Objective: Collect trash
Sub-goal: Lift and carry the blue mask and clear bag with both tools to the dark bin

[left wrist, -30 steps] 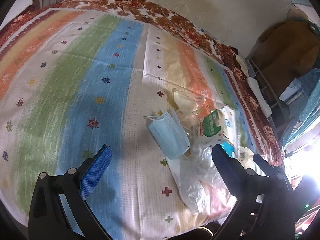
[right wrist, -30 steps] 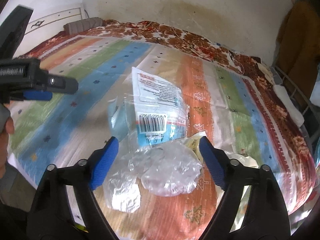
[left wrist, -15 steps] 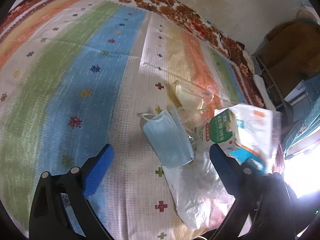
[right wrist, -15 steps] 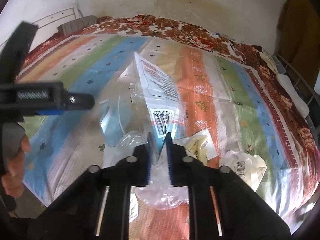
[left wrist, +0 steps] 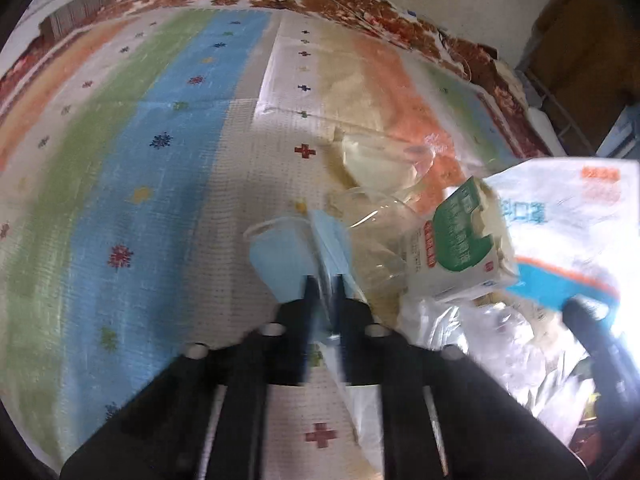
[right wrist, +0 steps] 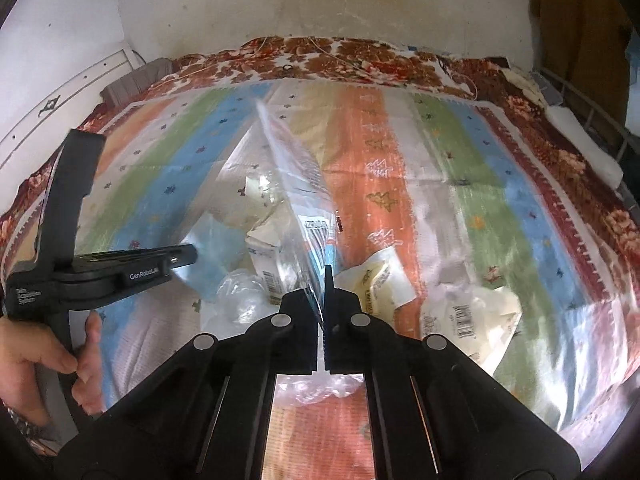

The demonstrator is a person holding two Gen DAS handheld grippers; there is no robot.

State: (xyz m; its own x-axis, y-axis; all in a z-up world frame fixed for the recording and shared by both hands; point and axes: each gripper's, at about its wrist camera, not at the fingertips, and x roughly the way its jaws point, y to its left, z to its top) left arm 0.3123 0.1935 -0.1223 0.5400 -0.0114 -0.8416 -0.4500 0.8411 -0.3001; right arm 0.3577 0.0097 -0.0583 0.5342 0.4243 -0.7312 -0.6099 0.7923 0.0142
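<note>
My left gripper (left wrist: 323,280) is shut on a blue face mask (left wrist: 298,258) lying on the striped bedspread (left wrist: 160,184); it also shows in the right wrist view (right wrist: 182,258). My right gripper (right wrist: 323,280) is shut on the edge of a clear printed plastic package (right wrist: 298,184) and holds it up on edge; that package also shows in the left wrist view (left wrist: 576,216). A green and white carton (left wrist: 456,248) and crumpled clear plastic (left wrist: 480,320) lie beside the mask.
Cream wrappers (right wrist: 384,280) and a crumpled white wrapper with a barcode (right wrist: 468,312) lie on the bedspread at the right. A clear bag (left wrist: 380,160) lies beyond the mask. The wall (right wrist: 360,8) stands behind the bed.
My left gripper moved forward and shut on the blue mask. My right gripper shut on the plastic package and lifted it on edge.
</note>
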